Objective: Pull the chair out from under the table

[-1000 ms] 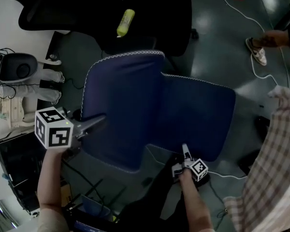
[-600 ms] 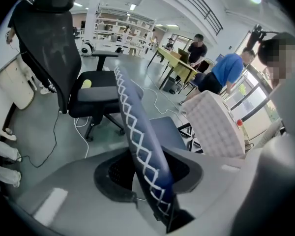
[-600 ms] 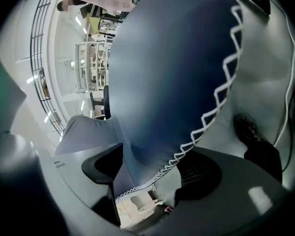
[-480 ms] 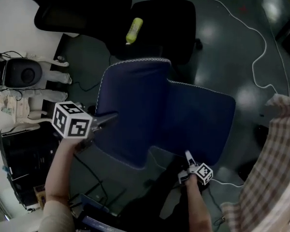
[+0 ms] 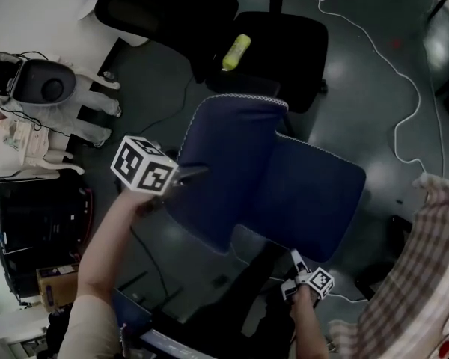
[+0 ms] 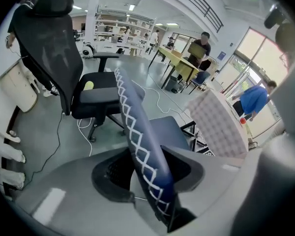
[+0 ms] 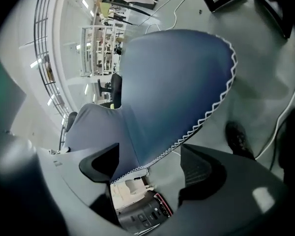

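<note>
The only open holder in view is a brown cardboard box [image 5: 56, 286] at the lower left of the head view, and what is inside it cannot be made out. A yellow-green bottle [image 5: 236, 52] lies on the seat of a black office chair [image 5: 284, 66]. The blue chair [image 5: 232, 155] with white zigzag stitching stands on the dark grey floor [image 5: 359, 73], directly in front of this office chair, and a checked cloth [image 5: 419, 268] hangs to its right. The left gripper [image 5: 194, 174] is at the side edge of the blue chair's backrest. In the left gripper view this stitched edge passes right through between the jaws. The jaws have just been opening and are now only partly apart. The edge lies against the jaw on the right of that view, while the pad on the left seems to stand a little clear of it. The right gripper [image 5: 294, 259] is low in the head view, near the front edge of the blue seat [image 5: 314, 193]. Its jaws have also just been opening and now stand very wide. In the right gripper view the stitched edge of the seat crosses the gap between them, but neither pad presses on it.
</note>
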Demonstrator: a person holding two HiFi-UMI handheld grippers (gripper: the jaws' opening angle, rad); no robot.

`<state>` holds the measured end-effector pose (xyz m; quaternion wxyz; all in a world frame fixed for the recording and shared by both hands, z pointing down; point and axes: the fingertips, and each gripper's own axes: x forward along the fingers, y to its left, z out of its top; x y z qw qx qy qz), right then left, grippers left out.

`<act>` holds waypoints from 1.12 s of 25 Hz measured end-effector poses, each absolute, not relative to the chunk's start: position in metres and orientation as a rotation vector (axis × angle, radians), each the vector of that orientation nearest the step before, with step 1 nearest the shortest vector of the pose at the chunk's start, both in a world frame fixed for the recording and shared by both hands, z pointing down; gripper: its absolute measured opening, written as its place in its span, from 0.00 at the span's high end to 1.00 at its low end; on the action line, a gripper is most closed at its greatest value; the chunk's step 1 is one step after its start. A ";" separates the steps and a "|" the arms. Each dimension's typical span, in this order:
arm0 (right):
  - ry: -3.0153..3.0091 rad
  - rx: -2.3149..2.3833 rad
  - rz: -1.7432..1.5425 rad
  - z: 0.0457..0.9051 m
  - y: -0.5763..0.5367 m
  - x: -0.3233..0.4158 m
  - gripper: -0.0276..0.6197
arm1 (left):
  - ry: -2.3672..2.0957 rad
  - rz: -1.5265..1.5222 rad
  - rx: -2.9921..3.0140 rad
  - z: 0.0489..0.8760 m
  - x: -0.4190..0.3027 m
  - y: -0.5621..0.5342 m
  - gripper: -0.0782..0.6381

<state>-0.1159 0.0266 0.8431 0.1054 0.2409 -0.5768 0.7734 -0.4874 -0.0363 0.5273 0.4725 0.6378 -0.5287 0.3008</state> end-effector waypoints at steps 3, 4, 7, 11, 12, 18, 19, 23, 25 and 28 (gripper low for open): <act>-1.689 0.724 2.188 0.841 0.028 -0.105 0.37 | -1.284 0.705 1.563 0.527 -0.487 -0.036 0.67; -1.685 0.713 2.141 0.840 0.031 -0.103 0.39 | -1.278 0.687 1.562 0.527 -0.487 -0.035 0.67; -1.670 0.689 2.073 0.837 0.037 -0.106 0.44 | -1.260 0.638 1.562 0.527 -0.486 -0.036 0.66; -1.695 0.653 2.086 0.828 0.036 -0.116 0.52 | -1.234 0.607 1.584 0.526 -0.483 -0.039 0.66; -1.695 0.637 2.079 0.825 0.036 -0.119 0.55 | -1.228 0.594 1.590 0.526 -0.483 -0.039 0.65; -1.740 0.530 1.999 0.805 0.026 -0.136 0.94 | -1.242 0.529 1.607 0.525 -0.484 -0.038 0.45; -1.753 0.496 1.985 0.801 0.023 -0.137 0.94 | -1.259 0.516 1.600 0.525 -0.485 -0.038 0.41; -1.817 0.387 1.890 0.778 0.010 -0.143 0.94 | -1.392 0.522 1.547 0.518 -0.504 -0.038 0.39; -1.861 0.388 1.838 0.766 0.002 -0.140 0.94 | -1.447 0.534 1.540 0.510 -0.511 -0.040 0.40; -1.887 0.427 1.778 0.755 -0.005 -0.133 0.94 | -1.520 0.502 1.544 0.491 -0.521 -0.044 0.45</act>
